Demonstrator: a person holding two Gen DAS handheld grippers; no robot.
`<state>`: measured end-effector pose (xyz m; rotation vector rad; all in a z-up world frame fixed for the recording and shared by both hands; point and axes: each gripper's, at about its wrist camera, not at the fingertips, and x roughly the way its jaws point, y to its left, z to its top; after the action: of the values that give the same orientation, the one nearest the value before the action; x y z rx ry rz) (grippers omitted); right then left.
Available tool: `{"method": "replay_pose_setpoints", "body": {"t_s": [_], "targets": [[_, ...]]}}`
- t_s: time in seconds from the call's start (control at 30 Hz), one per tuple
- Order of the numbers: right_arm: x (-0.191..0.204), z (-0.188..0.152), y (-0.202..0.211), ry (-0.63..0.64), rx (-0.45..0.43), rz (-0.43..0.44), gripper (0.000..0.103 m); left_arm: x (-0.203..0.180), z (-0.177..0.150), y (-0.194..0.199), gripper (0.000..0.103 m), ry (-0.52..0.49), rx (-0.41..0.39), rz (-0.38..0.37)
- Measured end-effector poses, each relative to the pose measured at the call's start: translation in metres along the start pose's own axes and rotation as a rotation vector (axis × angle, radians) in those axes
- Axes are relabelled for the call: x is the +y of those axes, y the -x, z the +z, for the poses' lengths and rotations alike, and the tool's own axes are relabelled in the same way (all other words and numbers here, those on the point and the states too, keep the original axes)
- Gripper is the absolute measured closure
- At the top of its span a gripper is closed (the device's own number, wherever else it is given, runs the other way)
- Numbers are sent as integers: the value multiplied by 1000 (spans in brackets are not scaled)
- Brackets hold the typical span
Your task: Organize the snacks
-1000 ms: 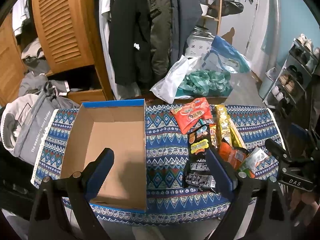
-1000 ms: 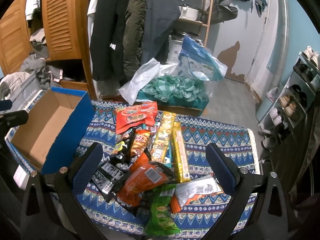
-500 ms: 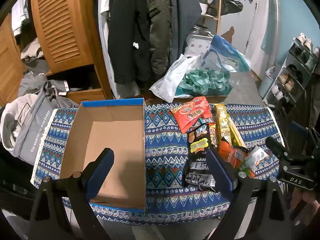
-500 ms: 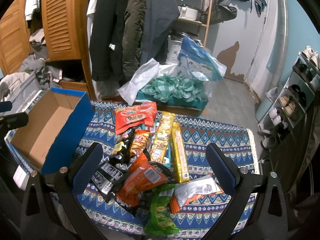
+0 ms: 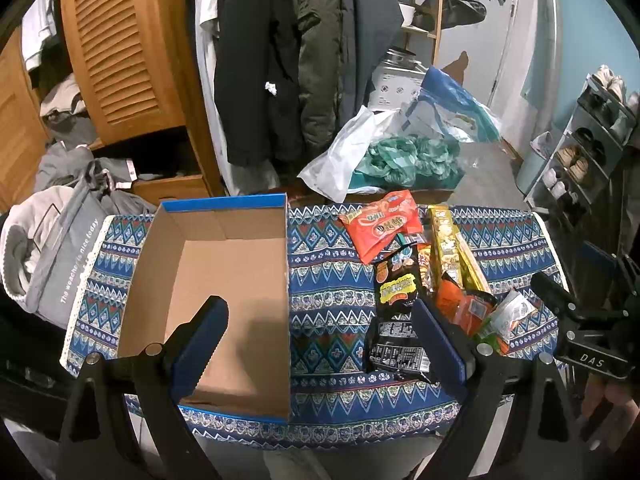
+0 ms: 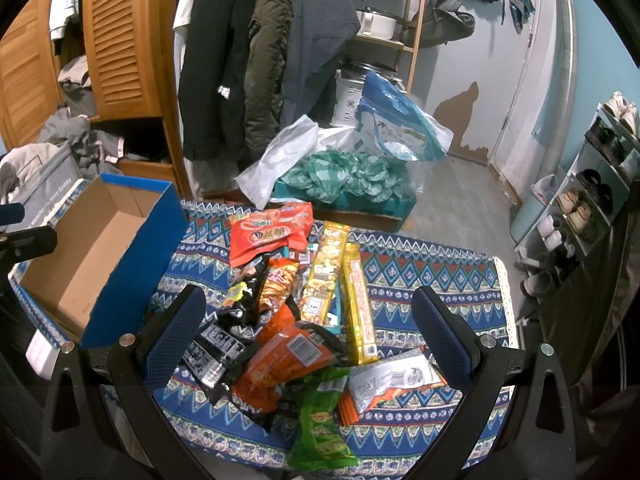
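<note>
Left wrist view: the left hand-held gripper hovers spread wide and empty above the near edge of the patterned surface, one finger over the open cardboard box, the other at the snack pile. The box holds nothing yet; the packets lie heaped just to its right.

Right wrist view: the right hand-held gripper hangs spread and empty directly over the pile, tilted down at it. The orange packet on top looks light, crinkly and slippery, its contents likely crushable, so a pinch at a sealed end seems safest. The long yellow packets look stiffer and best gripped mid-length.
</note>
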<state>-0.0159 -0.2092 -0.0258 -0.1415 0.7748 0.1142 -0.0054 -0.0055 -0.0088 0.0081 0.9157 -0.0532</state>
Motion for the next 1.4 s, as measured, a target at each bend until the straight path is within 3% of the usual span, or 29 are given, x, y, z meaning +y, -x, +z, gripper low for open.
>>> {"method": "replay_pose_setpoints", "body": {"t_s": [0.93,1.4], "targets": [[-9,-1,0,0,8,-20,2,-2,0,-6,9,2,24,-4],[-43,-17,-21,-38,86,-124,2,-12,-8,-45,9,8,151,-27]]}}
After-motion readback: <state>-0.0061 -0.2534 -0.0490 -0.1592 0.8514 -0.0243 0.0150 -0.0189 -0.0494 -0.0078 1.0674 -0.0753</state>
